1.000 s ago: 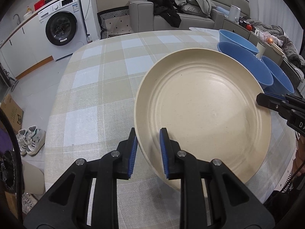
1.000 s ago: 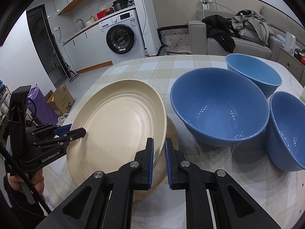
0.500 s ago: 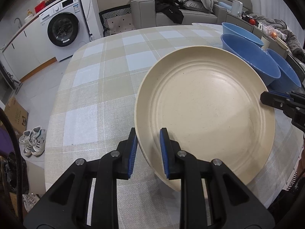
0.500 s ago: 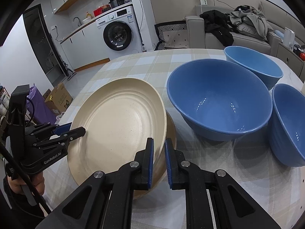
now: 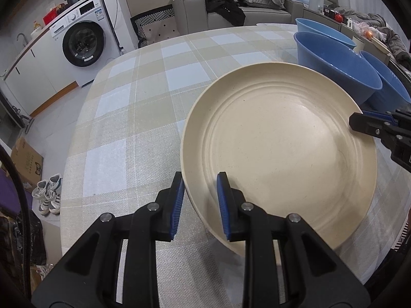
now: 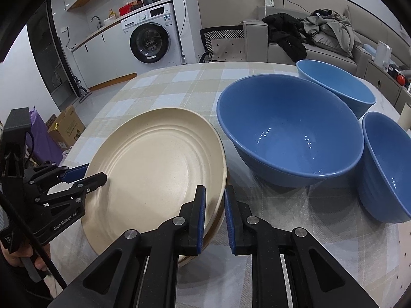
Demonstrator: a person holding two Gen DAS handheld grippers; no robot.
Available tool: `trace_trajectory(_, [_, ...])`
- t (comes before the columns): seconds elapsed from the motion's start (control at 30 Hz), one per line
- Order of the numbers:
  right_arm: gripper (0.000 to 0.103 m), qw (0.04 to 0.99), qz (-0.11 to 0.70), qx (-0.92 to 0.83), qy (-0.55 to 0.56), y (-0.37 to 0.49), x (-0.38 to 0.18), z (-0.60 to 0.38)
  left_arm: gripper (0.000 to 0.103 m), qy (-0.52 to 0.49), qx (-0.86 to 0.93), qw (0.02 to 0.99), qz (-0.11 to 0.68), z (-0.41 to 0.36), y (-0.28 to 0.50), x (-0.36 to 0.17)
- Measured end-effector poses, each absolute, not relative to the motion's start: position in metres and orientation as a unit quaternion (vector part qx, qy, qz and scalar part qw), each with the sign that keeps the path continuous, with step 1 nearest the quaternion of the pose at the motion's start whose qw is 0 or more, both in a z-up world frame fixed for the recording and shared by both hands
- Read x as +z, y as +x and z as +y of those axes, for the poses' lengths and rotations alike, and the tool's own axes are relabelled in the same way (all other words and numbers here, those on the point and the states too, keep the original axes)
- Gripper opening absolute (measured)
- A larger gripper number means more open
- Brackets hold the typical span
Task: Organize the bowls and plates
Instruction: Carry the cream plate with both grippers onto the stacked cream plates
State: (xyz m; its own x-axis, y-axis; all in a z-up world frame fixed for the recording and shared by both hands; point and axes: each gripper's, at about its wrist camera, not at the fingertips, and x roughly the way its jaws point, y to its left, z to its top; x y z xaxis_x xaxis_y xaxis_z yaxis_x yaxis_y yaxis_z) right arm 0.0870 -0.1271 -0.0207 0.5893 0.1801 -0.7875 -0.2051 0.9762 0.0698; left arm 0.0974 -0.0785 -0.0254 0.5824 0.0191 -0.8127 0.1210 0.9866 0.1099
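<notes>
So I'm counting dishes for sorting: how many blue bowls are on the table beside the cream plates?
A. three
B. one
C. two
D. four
A: the right wrist view shows three blue bowls, a large one next to the cream plates, one behind it, and one at the right edge.

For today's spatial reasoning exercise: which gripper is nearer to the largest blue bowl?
Right. The right gripper sits at the cream plate's rim on the side facing the largest blue bowl; the left gripper is at the plate's opposite rim, farther away.
</notes>
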Motion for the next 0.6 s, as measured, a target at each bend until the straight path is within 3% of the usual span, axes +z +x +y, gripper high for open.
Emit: trace_trajectory(0.6, [0.016, 0.893, 0.442, 0.071, -0.052, 0.087, -0.034, -0.115, 0.023, 0.102, -0.022, 0.882, 0.460, -0.086, 0.096, -0.032])
